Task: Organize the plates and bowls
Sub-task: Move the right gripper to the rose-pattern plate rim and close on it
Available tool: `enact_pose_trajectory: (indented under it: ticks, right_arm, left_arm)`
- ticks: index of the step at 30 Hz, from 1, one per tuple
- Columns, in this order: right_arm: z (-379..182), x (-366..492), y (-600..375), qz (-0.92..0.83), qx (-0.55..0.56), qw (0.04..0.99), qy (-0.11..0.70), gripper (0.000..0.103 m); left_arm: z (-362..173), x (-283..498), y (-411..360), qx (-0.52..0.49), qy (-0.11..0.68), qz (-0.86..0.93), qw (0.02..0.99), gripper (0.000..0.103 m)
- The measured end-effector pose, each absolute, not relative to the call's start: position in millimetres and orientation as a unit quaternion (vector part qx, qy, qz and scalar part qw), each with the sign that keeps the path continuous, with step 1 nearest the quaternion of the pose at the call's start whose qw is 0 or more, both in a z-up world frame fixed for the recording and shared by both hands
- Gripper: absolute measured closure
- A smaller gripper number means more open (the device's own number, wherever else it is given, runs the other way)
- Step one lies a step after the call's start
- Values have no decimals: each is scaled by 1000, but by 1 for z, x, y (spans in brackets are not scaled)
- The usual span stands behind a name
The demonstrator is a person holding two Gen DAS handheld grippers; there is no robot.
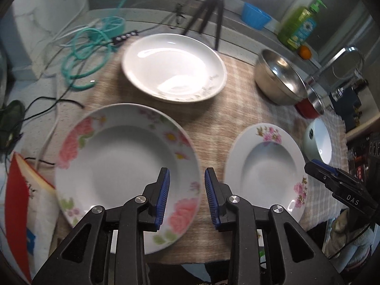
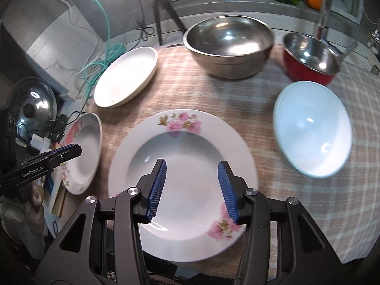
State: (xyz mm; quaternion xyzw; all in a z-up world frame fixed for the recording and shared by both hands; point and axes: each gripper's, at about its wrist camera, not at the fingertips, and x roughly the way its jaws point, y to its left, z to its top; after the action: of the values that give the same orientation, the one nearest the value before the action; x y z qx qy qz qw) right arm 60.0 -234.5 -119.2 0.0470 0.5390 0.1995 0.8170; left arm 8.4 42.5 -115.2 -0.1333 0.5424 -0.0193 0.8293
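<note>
My left gripper (image 1: 187, 173) stands open above the right rim of a large rose-patterned deep plate (image 1: 114, 156), with nothing between its blue pads. To its right lies a smaller pink-flowered deep plate (image 1: 263, 166). My right gripper (image 2: 192, 163) hovers open over that smaller plate (image 2: 185, 142), also empty. A plain white plate (image 1: 173, 66) sits behind them. At the back right are a steel bowl (image 2: 228, 45), a red bowl with a steel inside (image 2: 311, 59) and a pale blue bowl (image 2: 311, 128). All rest on a checked cloth (image 2: 237, 99).
A black tripod (image 1: 213, 7), a blue cup (image 1: 255, 15), a green soap bottle (image 1: 299, 26), an orange (image 1: 304, 52) and a faucet (image 2: 324, 7) line the back. Teal cable coils (image 1: 87, 52) lie at the left. A red book (image 1: 16, 204) and a pot lid (image 2: 33, 104) sit beyond the left edge.
</note>
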Motion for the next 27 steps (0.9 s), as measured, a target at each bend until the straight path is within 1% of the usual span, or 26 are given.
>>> enact_pose_trajectory:
  ticks: [10,20,21,25,27]
  right_arm:
    - [-120,71,-165,270,31,794,544,56]
    - [-137,80,-106,322,7,761,563,56]
    - [-140,82,-101,326,7,758,565,57]
    - [-148,85,-91,332,4,747,576,65]
    - [-152,87,-88,333,5,743,581,66]
  left_arm:
    - [-114,-20,113,-164,522,72,834,74]
    - [-132,-46,159,-208,527,126,814,74]
    - [-134,-49,162,-213,527,126,813,74]
    - [-141,-49,168,-224,530,121,808,74]
    - [-143,-49,169,-228,533,117,807,74]
